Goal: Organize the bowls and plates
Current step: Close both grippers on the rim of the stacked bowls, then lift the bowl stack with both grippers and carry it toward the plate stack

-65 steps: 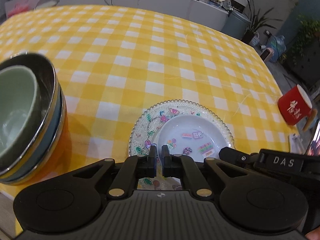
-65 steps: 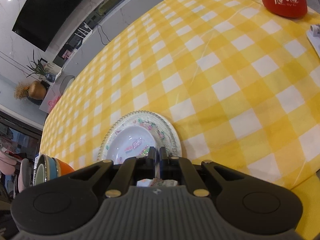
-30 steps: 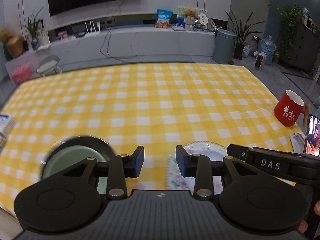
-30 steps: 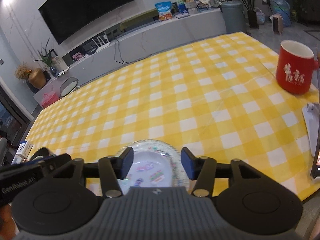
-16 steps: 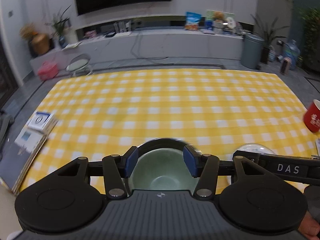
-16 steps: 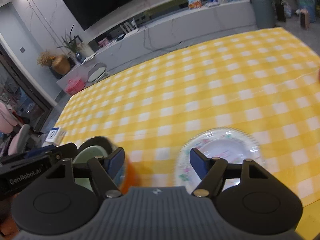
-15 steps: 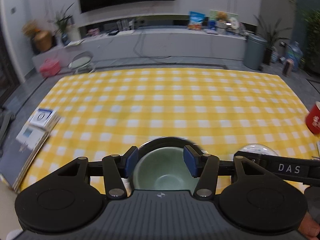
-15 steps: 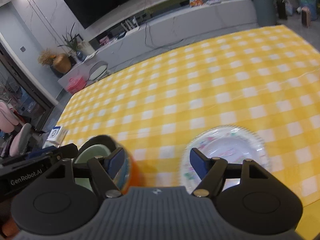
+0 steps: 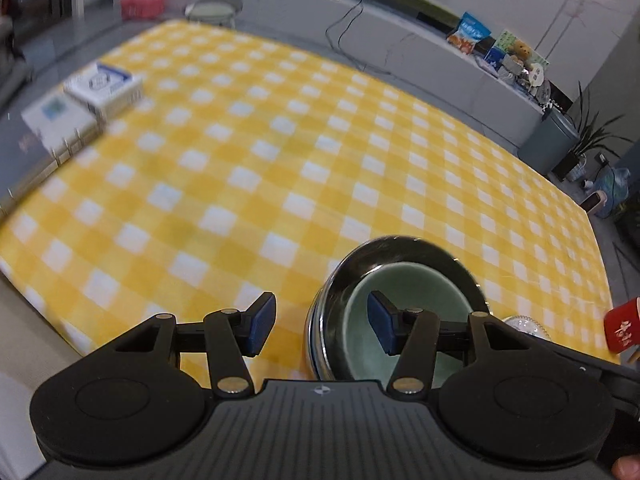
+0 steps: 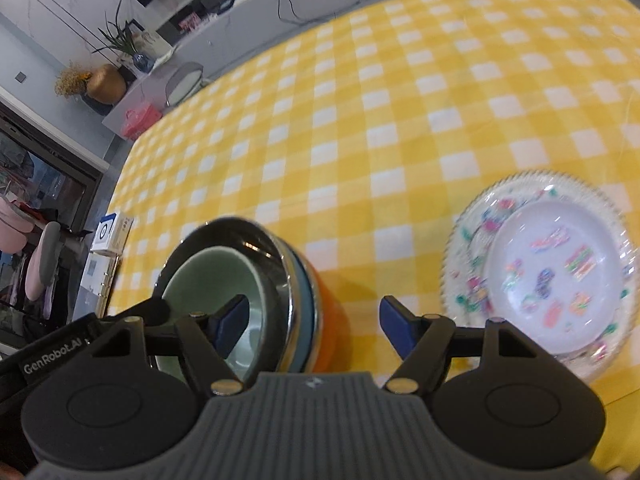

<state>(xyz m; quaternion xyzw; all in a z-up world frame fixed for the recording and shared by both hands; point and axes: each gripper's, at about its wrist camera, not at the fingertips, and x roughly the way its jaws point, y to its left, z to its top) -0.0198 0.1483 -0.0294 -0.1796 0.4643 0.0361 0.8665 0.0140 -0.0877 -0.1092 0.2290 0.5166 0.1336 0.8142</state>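
A pale green bowl [image 9: 400,280] sits nested in a steel bowl [image 9: 360,264], itself stacked on a blue bowl [image 10: 306,300] and an orange bowl [image 10: 330,320], near the table's front edge. My left gripper [image 9: 320,322] is open and straddles the stack's left rim, one finger outside and one over the green bowl. My right gripper [image 10: 314,324] is open and straddles the right rim of the same stack, with the green bowl [image 10: 208,276] under its left finger. To the right lies a patterned glass plate [image 10: 464,240] with a white dish [image 10: 552,264] in it.
A yellow checked cloth [image 9: 240,160] covers the table. Books and a white box [image 9: 80,108] lie at its left end. A red mug [image 9: 622,326] stands at the right edge. The left gripper's body [image 10: 60,356] shows low left in the right wrist view.
Both grippers left the plates, where they were shut, and swung left to the bowl stack. Their jaws widened, and each now spans a rim of the stack.
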